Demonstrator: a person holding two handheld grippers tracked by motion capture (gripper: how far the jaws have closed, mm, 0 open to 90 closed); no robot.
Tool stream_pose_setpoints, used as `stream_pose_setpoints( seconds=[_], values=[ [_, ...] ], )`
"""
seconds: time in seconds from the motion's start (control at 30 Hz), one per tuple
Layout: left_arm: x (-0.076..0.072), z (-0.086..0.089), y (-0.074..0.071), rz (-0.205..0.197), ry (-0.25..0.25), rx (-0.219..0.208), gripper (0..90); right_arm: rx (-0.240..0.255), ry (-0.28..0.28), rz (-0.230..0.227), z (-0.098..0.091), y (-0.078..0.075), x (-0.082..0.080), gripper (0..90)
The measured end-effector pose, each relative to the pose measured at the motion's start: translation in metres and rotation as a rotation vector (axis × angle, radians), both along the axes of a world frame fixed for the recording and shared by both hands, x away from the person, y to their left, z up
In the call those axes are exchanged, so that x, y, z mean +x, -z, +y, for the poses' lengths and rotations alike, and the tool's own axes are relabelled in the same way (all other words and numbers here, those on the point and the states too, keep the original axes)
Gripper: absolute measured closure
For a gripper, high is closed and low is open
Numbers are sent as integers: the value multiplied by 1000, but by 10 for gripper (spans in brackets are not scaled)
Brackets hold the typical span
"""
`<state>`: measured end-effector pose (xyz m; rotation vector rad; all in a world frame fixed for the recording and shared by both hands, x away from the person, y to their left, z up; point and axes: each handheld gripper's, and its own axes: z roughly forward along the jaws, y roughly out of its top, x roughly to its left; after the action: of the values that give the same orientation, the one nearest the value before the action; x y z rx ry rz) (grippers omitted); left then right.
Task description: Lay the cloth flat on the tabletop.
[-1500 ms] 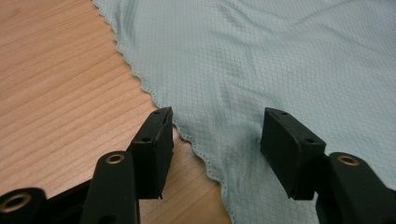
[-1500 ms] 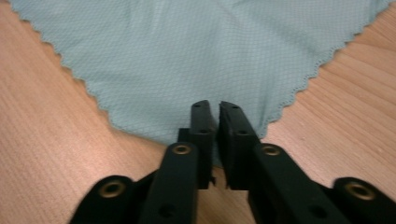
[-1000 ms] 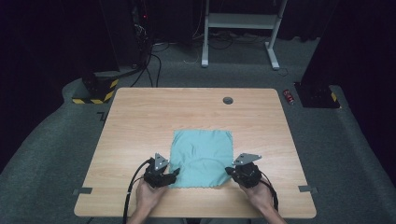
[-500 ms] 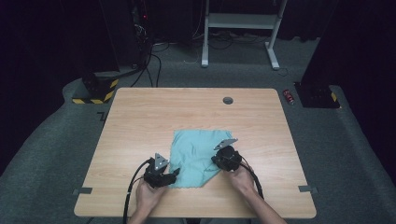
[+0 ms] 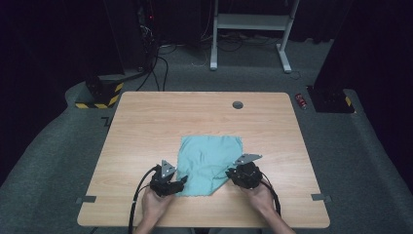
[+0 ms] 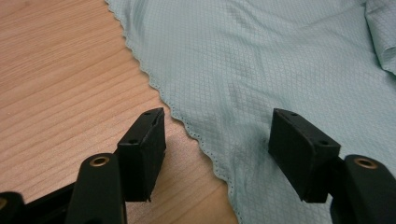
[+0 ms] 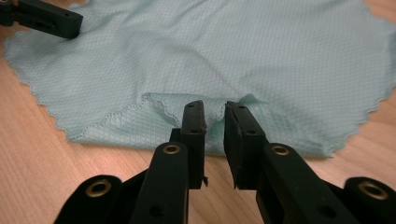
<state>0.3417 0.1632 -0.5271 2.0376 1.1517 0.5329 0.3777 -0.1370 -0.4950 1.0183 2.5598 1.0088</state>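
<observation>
The left claw (image 6: 217,144) gapes over the cloth's (image 5: 209,163) near-left edge; the right claw (image 7: 215,122), just opening, straddles its folded corner.

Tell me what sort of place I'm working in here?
Most likely a lab or recording studio, not a home. A bare wooden table with a cable grommet stands on grey carpet with dark surroundings, cables trail to equipment behind, and a yellow-and-black hazard-striped block sits on the floor. The teal cloth is the only work item.
</observation>
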Motion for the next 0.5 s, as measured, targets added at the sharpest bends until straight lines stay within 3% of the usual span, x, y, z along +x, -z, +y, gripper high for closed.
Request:
stream_pose_setpoints(
  seconds=[0.13, 0.27, 0.33, 0.5],
  values=[
    [0, 0, 0, 0, 0, 1, 365, 24, 29, 24, 5, 8, 6, 739],
    [0, 0, 0, 1, -2, 0, 365, 50, 23, 55, 8, 15, 11, 837],
    [0, 0, 0, 1, -2, 0, 365, 46, 11, 50, 10, 17, 11, 900],
    [0, 0, 0, 1, -2, 0, 365, 58, -3, 19, 10, 11, 6, 900]
  ],
)
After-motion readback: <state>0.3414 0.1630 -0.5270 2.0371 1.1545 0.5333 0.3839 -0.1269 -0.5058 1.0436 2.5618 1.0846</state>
